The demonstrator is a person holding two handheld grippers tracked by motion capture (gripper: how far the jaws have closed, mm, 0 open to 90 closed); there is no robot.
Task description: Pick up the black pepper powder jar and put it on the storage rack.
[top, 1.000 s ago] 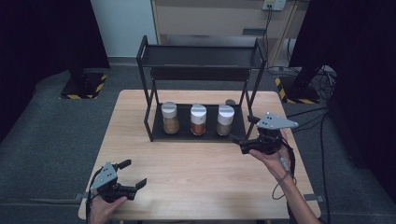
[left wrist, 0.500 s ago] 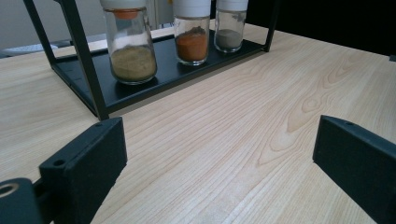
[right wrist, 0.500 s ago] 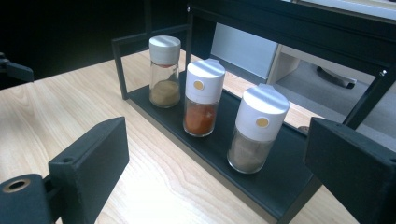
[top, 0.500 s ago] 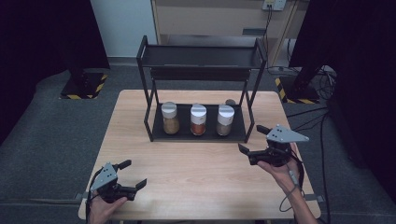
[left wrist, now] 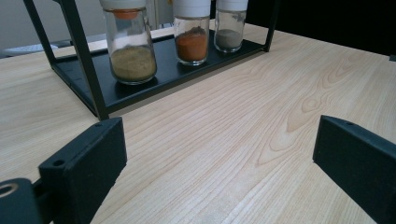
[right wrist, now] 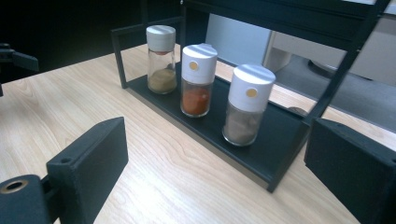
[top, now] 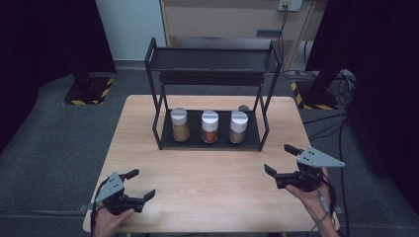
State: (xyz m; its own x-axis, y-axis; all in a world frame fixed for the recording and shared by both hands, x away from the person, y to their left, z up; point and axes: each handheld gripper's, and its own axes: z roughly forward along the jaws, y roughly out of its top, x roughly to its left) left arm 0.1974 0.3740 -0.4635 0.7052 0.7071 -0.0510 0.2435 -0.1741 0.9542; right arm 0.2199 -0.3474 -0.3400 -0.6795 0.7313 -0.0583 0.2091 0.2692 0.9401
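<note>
Three glass spice jars with white caps sit in a row on the bottom tray of a black two-tier rack (top: 212, 74) at the back of the table (top: 207, 177). Left jar (top: 180, 124) has a yellowish-tan powder, middle jar (top: 209, 126) an orange-red one, right jar (top: 238, 127) something greyish-brown. All upright, near each other but not touching.

The rack's top shelf looks bare, though its front lip hides part of it. There's a small dark round thing (top: 243, 107) behind the rack on the right, can't make out what it is.

Left hand-held gripper (top: 134, 186) is down at the front-left corner, jaws spread wide, holding nothing. Right hand-held gripper (top: 282, 160) is at the front right, jaws also apart and empty, well clear of the rack.
</note>
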